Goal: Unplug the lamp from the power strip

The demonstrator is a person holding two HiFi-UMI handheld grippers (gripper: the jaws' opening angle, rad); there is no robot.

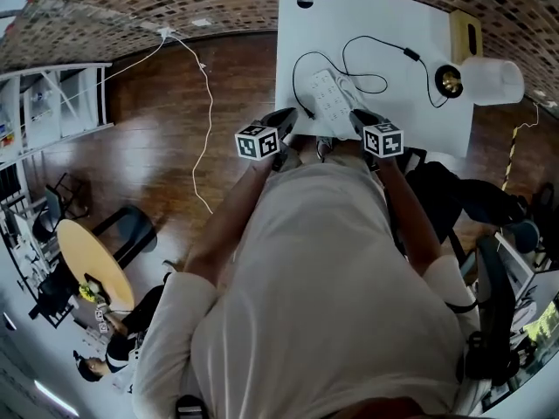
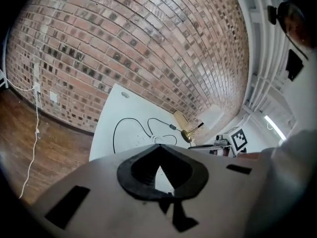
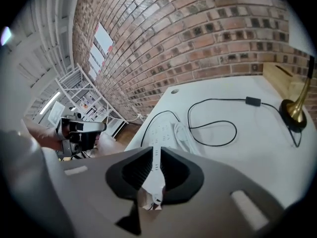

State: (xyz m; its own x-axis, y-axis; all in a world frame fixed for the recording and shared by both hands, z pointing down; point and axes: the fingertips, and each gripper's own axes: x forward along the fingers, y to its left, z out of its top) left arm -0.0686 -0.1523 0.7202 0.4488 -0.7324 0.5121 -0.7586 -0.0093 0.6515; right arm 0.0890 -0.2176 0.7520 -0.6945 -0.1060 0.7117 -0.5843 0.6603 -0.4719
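Just ahead of the right claw (image 3: pixel 154 155), in line with the slot between its jaws, lies the white power strip (image 3: pixel 161 130) on the white table (image 1: pixel 384 7); those jaws stand a narrow way apart and grip nothing, only the strip and the table surface showing through the gap; the left claw (image 2: pixel 158 150) has its tips together and is likewise empty. Both claws hang at the near edge of the table and tilt down toward the strip, one on each side of it; I judge this a ready stance, one claw to steady the strip and the other to draw the plug. The lamp (image 1: pixel 480 81) stands well beyond the right claw and off to its right, on its brass base by a wooden block (image 1: pixel 465 33); its black cord (image 3: pixel 218 100) runs back through an inline switch (image 3: pixel 253 101) and loops toward the strip; whether its plug sits in a socket is too small to tell.

A coil of white cord (image 3: pixel 182 133) lies against the strip on the right claw's side, and it may crowd the jaws or snag as they come in; the loose black loops beyond could drag too. Left of the left claw a thin white cable (image 1: pixel 205 103) trails over the wooden floor (image 1: pixel 157 147); behind and below it a person (image 1: pixel 113 339) sits by a round table (image 1: pixel 92 264), well clear.
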